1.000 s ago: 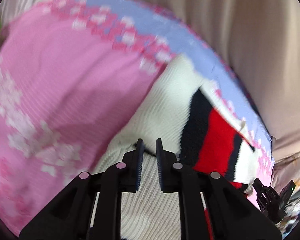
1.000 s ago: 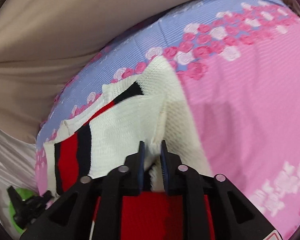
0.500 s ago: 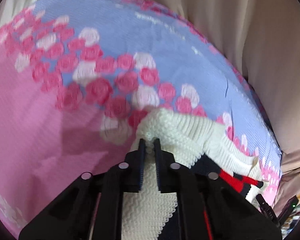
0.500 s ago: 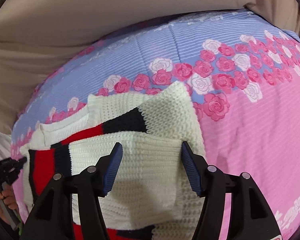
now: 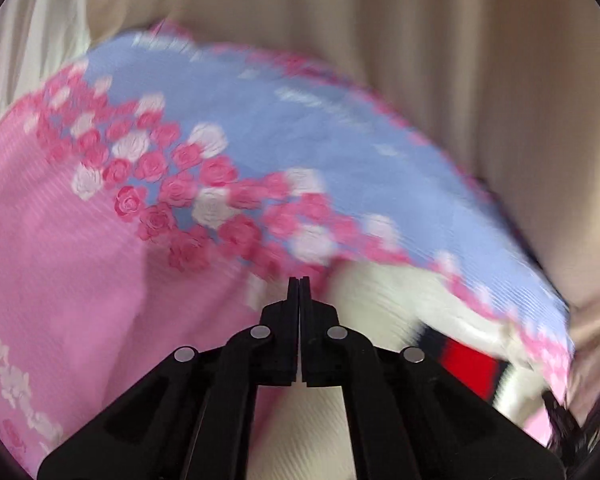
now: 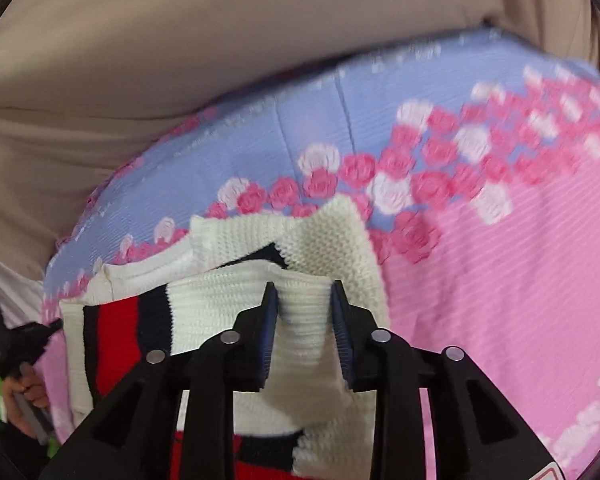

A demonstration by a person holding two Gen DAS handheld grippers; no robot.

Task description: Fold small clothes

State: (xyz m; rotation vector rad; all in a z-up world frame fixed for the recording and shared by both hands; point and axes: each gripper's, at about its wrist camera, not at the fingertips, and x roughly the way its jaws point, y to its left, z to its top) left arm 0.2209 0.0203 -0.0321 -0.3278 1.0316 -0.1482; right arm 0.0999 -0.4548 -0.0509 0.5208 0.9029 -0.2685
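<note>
A small white knit sweater (image 6: 320, 240) with red and black stripes lies folded on a pink and blue rose-patterned sheet (image 6: 500, 280). My right gripper (image 6: 304, 300) is open, its jaws on either side of the sweater's folded top edge. In the left wrist view my left gripper (image 5: 299, 284) is shut and empty, above the sheet (image 5: 80, 260) just left of the sweater (image 5: 380, 300). The left wrist view is motion-blurred.
Beige fabric (image 6: 180, 60) rises behind the sheet's far edge and also shows in the left wrist view (image 5: 460, 60). The other gripper and a hand (image 6: 20, 360) show at the left edge of the right wrist view.
My left gripper let go of the sweater's corner, closed fully and moved off to the left. My right gripper stays open and its jaws have narrowed over the sweater's edge.
</note>
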